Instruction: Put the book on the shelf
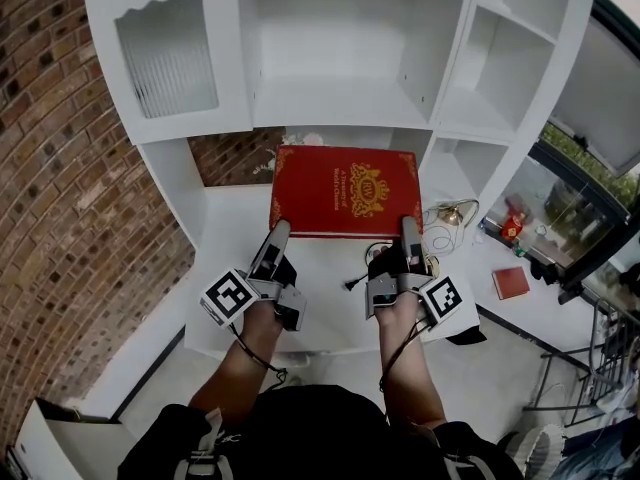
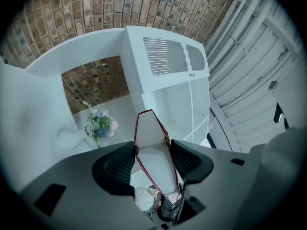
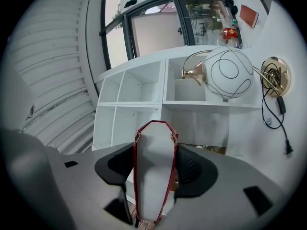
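Observation:
A big red book [image 1: 345, 190] with a gold crest on its cover is held flat over the white desk, below the white shelf unit [image 1: 350, 48]. My left gripper [image 1: 278, 230] is shut on the book's near left corner, my right gripper [image 1: 409, 226] on its near right corner. The left gripper view has the red-edged book [image 2: 154, 152] pinched between both pads. Seen from the right gripper, the book's white page block [image 3: 153, 171] fills the gap between the pads. The shelf compartments [image 3: 139, 87] stand empty ahead.
A brass lamp with a wire globe [image 1: 447, 215] and its cord lie on the desk to the right. A small red book [image 1: 511, 282] lies further right. A flower bunch [image 2: 100, 123] stands by the brick wall [image 1: 60, 168] at left.

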A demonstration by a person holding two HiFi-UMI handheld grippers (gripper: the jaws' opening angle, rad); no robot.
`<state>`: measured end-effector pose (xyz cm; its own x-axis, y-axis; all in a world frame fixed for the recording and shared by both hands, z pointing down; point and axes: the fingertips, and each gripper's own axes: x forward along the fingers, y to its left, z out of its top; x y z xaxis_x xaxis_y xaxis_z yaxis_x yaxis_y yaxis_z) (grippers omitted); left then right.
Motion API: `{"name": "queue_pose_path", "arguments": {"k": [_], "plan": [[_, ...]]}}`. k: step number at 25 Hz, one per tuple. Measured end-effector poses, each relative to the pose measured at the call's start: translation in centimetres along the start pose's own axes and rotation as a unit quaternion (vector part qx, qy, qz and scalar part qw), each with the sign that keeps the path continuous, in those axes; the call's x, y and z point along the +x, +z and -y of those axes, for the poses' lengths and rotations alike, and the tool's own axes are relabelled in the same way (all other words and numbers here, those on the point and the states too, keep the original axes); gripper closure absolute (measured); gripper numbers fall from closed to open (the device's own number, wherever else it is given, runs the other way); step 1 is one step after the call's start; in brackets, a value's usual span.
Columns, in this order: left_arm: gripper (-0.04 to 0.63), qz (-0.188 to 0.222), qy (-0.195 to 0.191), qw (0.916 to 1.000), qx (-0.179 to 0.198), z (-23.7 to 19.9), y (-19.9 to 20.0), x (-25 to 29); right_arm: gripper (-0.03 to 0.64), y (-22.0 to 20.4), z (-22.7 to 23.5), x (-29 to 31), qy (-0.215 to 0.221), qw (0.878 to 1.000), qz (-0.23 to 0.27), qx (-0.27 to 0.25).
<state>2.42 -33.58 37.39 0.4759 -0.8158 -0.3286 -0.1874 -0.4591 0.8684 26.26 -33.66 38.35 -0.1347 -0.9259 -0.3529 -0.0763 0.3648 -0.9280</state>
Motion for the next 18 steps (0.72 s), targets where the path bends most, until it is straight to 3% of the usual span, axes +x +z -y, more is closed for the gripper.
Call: {"name": "queue_pose_path", "arguments": {"k": [4,9,13,16,18], "plan": [[0.345,0.003,-0.001,0.9991,0.042,0.3,1.2,0.9,0.351,0.3,-1.3,1.6,0.024,1.0,-0.001,-0.005],[0.345,0.016,-0.021,0.999,0.037,1.1,2.4,2.5,0.351,0.6,-2.6,3.8,0.044,0.999,-0.002,-0.015],[0.345,0.025,-0.046,0.9986,-0.004,2.5,2.5,4.0,0.351,0.9,-3.2,5.2,0.056,0.998,-0.001,-0.013],[0.345,0.022,-0.04,0.9983,0.035,2.3,3.3,4.7,0.351,1.2,-3.6,6.1,0.065,0.998,-0.001,-0.013],[0.345,0.024,-0.037,0.9982,0.042,2.1,3.7,5.2,0.351,1.4,-3.5,6.9,0.068,0.998,-0.003,-0.012]]}}
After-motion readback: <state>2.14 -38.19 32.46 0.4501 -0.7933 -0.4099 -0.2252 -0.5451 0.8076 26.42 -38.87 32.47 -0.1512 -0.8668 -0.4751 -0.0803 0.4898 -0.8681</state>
